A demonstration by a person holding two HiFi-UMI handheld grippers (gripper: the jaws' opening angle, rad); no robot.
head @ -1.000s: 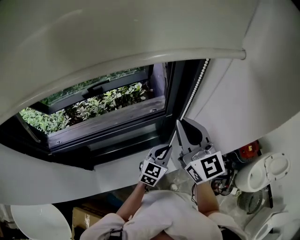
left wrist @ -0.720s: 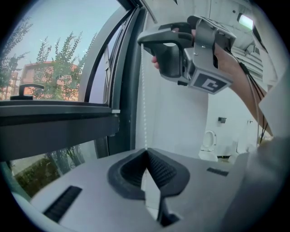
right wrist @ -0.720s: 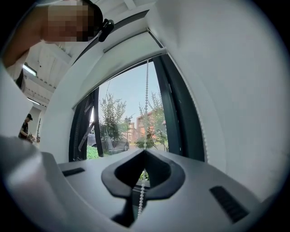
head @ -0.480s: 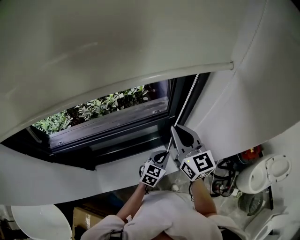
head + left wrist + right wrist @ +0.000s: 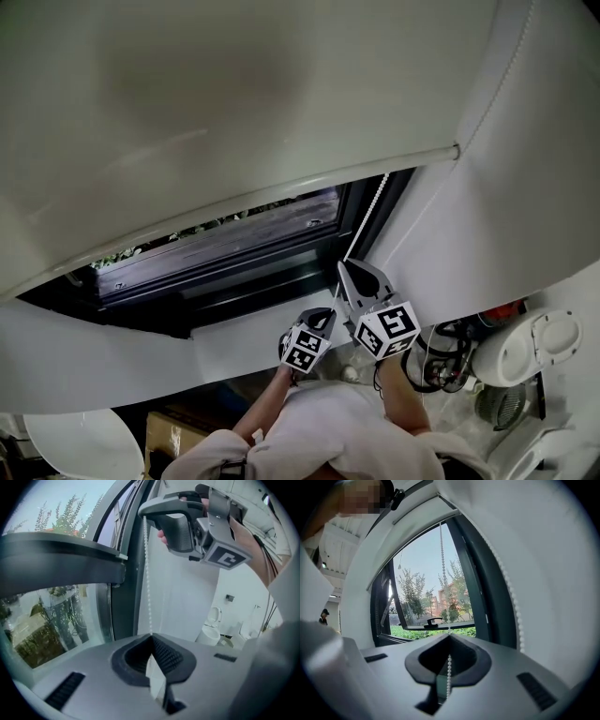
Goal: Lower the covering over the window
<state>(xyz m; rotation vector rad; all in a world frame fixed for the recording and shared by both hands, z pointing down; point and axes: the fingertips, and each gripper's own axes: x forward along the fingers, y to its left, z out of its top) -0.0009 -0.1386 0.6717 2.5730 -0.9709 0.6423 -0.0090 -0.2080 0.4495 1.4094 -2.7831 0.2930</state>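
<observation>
Left gripper (image 5: 151,635): jaws clenched on the bead chain (image 5: 148,583). The chain leaves my tips and runs straight up to the right gripper (image 5: 449,635). Right jaws are also closed on the chain, with beads showing in the throat behind the tips. The right gripper sits higher on the chain and the left directly below it, the two apart.

The chain hangs just beside the dark window frame (image 5: 234,267), at its right upright. A second strand of the chain runs down the white wall (image 5: 487,216) on that side. There is free air between chain and wall, and nothing crowds either gripper.

A toilet (image 5: 539,342) stands low on the right, well apart.

Roller blind (image 5: 206,103): it covers most of the window. Its bottom bar (image 5: 309,181) crosses above the frame's lower edge. Only a narrow strip of glass (image 5: 253,223) shows under the bar.

Beyond the glass, the right gripper view shows an open casement with its handle (image 5: 430,620), then shrubs and trees.
</observation>
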